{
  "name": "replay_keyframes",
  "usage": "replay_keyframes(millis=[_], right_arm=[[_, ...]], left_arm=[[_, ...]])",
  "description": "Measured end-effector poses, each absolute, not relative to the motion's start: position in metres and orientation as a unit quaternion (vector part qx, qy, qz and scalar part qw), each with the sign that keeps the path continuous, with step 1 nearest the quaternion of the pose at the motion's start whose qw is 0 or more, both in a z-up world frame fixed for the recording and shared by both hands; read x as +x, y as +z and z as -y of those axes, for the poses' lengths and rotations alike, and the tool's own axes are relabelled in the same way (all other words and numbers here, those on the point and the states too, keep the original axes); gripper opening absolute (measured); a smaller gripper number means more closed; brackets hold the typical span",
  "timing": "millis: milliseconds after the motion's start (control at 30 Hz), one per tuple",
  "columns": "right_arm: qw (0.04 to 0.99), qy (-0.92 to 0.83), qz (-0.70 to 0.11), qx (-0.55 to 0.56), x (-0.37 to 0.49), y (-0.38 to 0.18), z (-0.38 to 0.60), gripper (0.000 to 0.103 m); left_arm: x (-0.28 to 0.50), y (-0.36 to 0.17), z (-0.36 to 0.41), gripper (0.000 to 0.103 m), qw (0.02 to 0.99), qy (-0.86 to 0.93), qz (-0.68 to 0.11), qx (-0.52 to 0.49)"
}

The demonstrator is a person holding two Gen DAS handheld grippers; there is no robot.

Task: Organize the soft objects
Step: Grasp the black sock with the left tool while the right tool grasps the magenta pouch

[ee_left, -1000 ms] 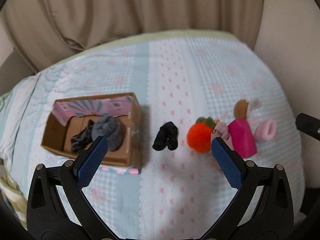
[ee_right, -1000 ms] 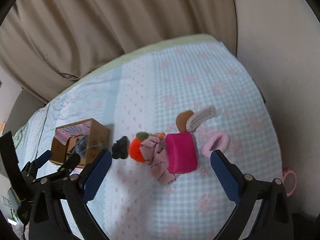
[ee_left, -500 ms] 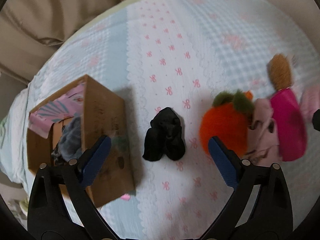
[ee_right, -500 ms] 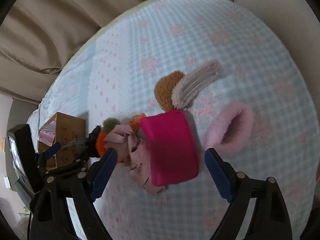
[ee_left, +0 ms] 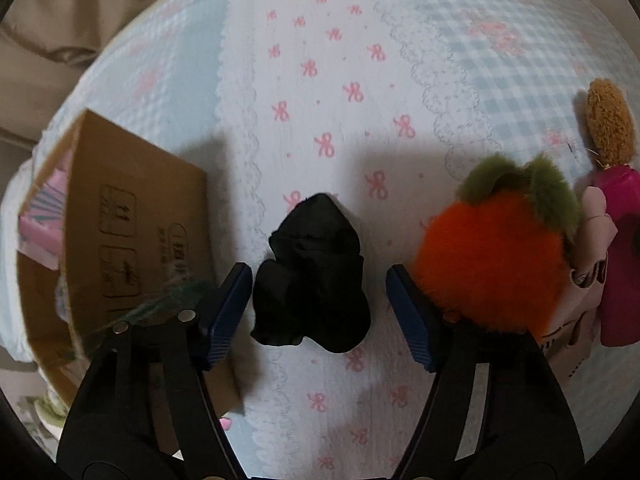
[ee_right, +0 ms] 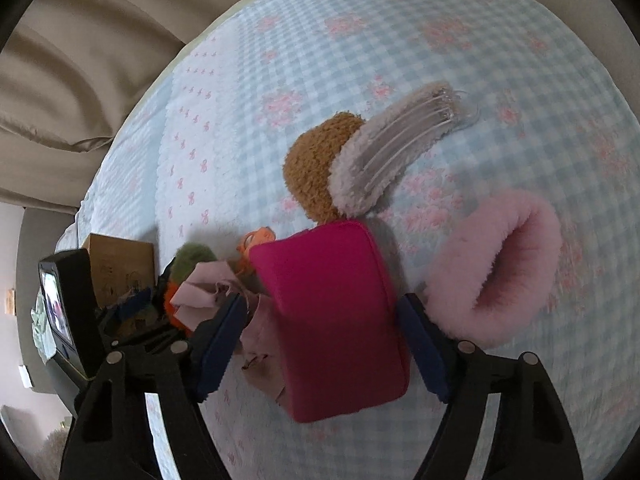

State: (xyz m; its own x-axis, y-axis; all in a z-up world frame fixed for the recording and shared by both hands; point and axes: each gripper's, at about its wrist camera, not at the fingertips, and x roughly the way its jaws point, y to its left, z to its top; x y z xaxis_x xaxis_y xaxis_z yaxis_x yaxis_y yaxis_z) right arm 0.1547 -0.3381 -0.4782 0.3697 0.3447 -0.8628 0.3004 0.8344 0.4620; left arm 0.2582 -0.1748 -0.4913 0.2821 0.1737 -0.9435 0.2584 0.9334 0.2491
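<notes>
- My left gripper (ee_left: 319, 312) points steeply down at the bed, its jaws closing around a crumpled black sock bundle (ee_left: 310, 276) that lies between the two blue pads; the left pad looks just beside the fabric and the right pad stands clear of it.
- The black bundle rests on the pale blue bedspread with pink bows (ee_left: 320, 92), between a brown cardboard box (ee_left: 132, 240) on one side and a fluffy orange plush fruit with green leaves (ee_left: 492, 256) on the other.
- The box stands open; a pink striped fabric (ee_left: 44, 216) shows inside at its far edge.
- My right gripper (ee_right: 320, 344) also points down, jaws closing with a magenta rectangular fabric pouch (ee_right: 332, 312) between them; both pads sit at its sides, but I cannot tell whether they press on it.
- A pale pink crumpled cloth (ee_right: 216, 292) lies against the pouch on its left.
- A fuzzy pink curved cuff (ee_right: 500, 264) lies just right of the pouch.
- Beyond the pouch sit a tan plush ball (ee_right: 316, 168) and a grey fuzzy hair clip with clear teeth (ee_right: 392, 152), touching each other.
</notes>
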Motion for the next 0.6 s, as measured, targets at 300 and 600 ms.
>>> replay_keyframes(millis=[300,600], right_arm=[[0.775,0.007,-0.572,0.268,0.162,-0.489,0.333,0.07],[0.777,0.001,-0.571,0.265,0.158,-0.488,0.333,0.05]], left_arm=[[0.268,-0.499,0.158,0.047,0.779,-0.043,-0.614,0.118],[0.273,-0.498,0.151,0.016,0.778,-0.073,-0.621,0.068]])
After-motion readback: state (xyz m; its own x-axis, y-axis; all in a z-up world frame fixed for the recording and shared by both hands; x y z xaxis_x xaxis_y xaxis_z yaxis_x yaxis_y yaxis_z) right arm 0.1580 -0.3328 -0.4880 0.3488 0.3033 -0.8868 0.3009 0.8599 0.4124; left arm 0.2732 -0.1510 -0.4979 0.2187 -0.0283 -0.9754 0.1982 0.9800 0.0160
